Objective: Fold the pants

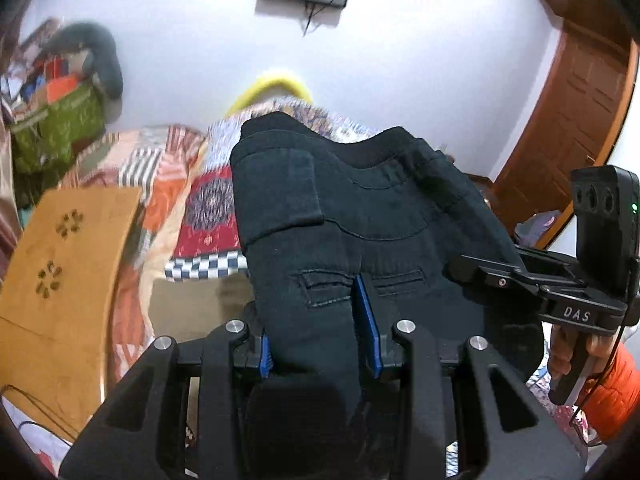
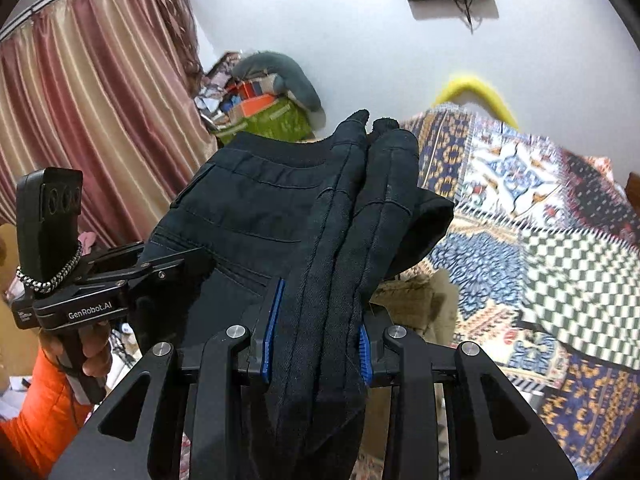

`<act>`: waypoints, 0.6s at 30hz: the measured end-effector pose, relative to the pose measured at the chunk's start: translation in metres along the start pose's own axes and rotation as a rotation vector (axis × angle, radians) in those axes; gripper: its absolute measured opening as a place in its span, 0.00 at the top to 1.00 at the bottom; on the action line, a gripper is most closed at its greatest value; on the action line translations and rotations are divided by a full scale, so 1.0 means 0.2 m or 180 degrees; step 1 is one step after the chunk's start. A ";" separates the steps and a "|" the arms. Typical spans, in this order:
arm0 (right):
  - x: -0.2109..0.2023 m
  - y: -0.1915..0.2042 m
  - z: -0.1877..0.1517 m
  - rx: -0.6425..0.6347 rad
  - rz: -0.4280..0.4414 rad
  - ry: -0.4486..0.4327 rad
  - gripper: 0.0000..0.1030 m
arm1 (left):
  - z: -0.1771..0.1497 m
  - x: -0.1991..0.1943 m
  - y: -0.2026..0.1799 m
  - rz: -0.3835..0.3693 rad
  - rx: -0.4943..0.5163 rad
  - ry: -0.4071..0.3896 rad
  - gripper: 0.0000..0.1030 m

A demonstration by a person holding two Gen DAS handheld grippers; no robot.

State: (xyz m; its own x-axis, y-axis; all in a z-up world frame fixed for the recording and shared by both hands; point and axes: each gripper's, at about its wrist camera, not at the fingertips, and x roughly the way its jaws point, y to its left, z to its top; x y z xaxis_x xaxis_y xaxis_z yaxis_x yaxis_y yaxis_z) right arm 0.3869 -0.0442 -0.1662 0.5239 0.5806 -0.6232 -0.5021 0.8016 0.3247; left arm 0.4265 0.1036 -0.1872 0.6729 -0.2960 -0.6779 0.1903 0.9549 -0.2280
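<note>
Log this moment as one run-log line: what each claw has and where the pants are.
left claw: shut on pants | right claw: shut on pants | pants: dark, held between both, above patchwork bedspread | fold: not yet laid down

The left tool [image 1: 318, 334] clamps dark pants [image 1: 360, 208] above a patchwork bedspread [image 1: 208, 208].

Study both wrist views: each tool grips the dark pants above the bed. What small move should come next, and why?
Probably lower both together onto the patchwork bedspread. The left tool and right tool each clamp a bunched part of the pants, which hang lifted and slack, so no crease can be set until the cloth lies flat.
</note>
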 end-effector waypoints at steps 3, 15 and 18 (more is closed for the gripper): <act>0.10 -0.04 -0.02 0.0047 -0.0038 0.0131 0.72 | -0.03 0.16 0.08 -0.0009 -0.0116 0.0170 0.66; 0.34 -0.19 -0.14 0.0223 -0.0088 0.0641 0.65 | -0.20 0.46 0.19 0.0170 -0.0137 0.0528 0.59; 0.28 -0.17 -0.15 0.0183 -0.0146 0.0642 0.63 | -0.18 0.39 0.16 0.0313 -0.0059 0.0505 0.59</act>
State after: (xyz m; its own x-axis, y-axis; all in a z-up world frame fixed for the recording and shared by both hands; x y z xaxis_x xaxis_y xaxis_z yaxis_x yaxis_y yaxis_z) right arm 0.4128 -0.0430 -0.2335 0.3941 0.5077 -0.7661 -0.4377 0.8366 0.3293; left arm 0.4598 0.1097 -0.2733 0.5661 -0.2029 -0.7990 0.1150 0.9792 -0.1672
